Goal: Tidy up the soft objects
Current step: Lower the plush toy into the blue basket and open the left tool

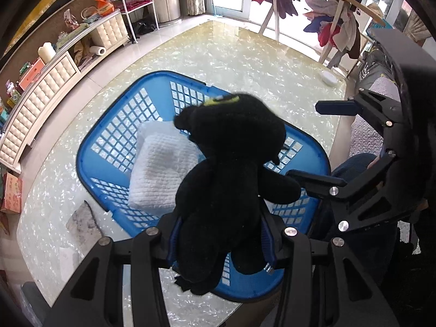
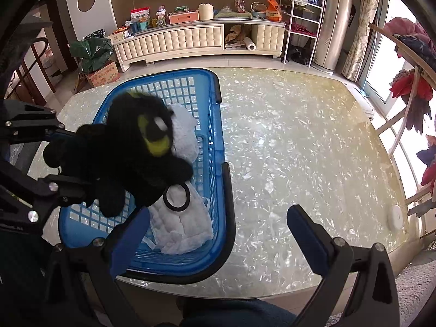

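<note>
A black plush toy [image 1: 226, 163] with a yellow-green patch hangs over the blue basket [image 1: 90, 147], and my left gripper [image 1: 220, 234] is shut on its lower body. A folded white cloth [image 1: 160, 169] lies in the basket under it. In the right wrist view the plush toy [image 2: 130, 147] sits at the left, held by the left gripper [image 2: 70, 160] above the basket [image 2: 220, 163] and the white cloth [image 2: 185, 223]. A black ring [image 2: 177, 197] shows against the cloth. My right gripper [image 2: 219, 212] stands open and holds nothing, over the basket's near right rim; the right gripper [image 1: 303, 140] also shows beside the toy.
The basket stands on a pale marbled table [image 2: 299, 141]. A small white round object [image 2: 396, 216] lies near the table's right edge, and a grey scrap [image 1: 81, 220] lies left of the basket. A clothes rack [image 1: 335, 13] and a low cabinet [image 2: 190, 38] stand beyond the table.
</note>
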The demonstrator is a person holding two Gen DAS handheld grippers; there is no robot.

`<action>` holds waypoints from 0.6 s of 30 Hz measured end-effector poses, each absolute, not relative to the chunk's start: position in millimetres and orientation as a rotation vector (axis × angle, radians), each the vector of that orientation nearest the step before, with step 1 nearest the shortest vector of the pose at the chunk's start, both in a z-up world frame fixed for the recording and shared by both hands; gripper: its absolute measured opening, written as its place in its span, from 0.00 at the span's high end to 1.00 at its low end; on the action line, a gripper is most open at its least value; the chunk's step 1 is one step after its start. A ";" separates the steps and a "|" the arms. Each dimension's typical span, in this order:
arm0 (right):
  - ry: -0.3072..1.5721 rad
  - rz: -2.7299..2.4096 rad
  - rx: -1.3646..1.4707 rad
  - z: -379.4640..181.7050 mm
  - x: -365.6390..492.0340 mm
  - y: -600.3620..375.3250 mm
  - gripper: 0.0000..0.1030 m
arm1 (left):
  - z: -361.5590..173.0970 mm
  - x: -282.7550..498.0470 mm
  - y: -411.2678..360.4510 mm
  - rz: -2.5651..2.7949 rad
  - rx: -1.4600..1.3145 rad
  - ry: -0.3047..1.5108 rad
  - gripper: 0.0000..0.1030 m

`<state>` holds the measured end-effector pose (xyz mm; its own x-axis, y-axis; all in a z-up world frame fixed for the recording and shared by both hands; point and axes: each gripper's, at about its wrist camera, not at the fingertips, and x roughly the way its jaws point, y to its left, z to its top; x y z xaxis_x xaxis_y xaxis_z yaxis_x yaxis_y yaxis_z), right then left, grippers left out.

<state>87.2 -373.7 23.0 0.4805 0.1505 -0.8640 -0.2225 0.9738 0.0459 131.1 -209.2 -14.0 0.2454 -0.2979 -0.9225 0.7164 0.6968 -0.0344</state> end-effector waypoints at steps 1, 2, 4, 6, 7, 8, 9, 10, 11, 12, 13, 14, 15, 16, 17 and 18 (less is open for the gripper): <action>1.046 0.228 -0.075 22.6 86.9 -373.5 0.02 | -16.1 132.2 -210.4 -0.728 0.446 1.126 0.57; 1.046 0.229 -0.074 22.3 87.2 -373.7 0.02 | -17.5 132.3 -211.6 -0.732 0.451 1.129 0.57; 1.050 0.224 -0.075 20.9 88.8 -373.9 0.02 | -22.8 134.8 -213.9 -0.731 0.468 1.138 0.57; 1.054 0.222 -0.076 19.5 90.2 -374.2 0.02 | -28.0 138.5 -217.0 -0.724 0.477 1.144 0.58; 1.059 0.218 -0.075 18.4 91.2 -374.3 0.02 | -29.8 139.2 -217.8 -0.725 0.478 1.145 0.58; 1.063 0.218 -0.073 17.3 92.1 -374.8 0.02 | -33.2 142.1 -218.6 -0.726 0.477 1.149 0.58; 1.068 0.219 -0.072 15.9 93.3 -375.2 0.02 | -35.7 143.7 -219.4 -0.727 0.479 1.152 0.58; 1.071 0.220 -0.072 14.5 93.7 -374.9 0.02 | -37.5 144.5 -221.8 -0.728 0.485 1.154 0.58; 1.075 0.220 -0.072 13.5 94.4 -374.9 0.02 | -38.8 145.3 -222.5 -0.731 0.492 1.154 0.58; 1.078 0.221 -0.071 12.6 94.6 -374.4 0.02 | -40.0 145.8 -223.4 -0.734 0.495 1.152 0.58; 1.082 0.224 -0.069 11.3 95.1 -375.3 0.02 | -40.0 145.8 -223.4 -0.737 0.494 1.149 0.58; 1.086 0.226 -0.067 10.3 95.4 -375.1 0.02 | -39.7 147.2 -224.0 -0.742 0.487 1.143 0.58; 1.089 0.229 -0.065 9.4 95.1 -375.2 0.02 | -39.1 148.4 -224.8 -0.750 0.476 1.135 0.58; 1.092 0.232 -0.061 8.6 95.2 -375.7 0.02 | -39.2 149.6 -226.0 -0.757 0.465 1.131 0.58; 1.093 0.234 -0.059 8.3 95.1 -375.6 0.02 | -40.5 150.8 -226.6 -0.759 0.460 1.135 0.58; 1.095 0.235 -0.057 8.2 95.1 -375.7 0.02 | -42.4 152.1 -227.7 -0.754 0.461 1.142 0.58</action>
<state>95.1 -375.7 8.2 0.4358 0.1606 -0.8856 -0.2168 0.9737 0.0699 152.1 -227.7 -42.4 0.2153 -0.2978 -0.9300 0.7387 0.6726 -0.0444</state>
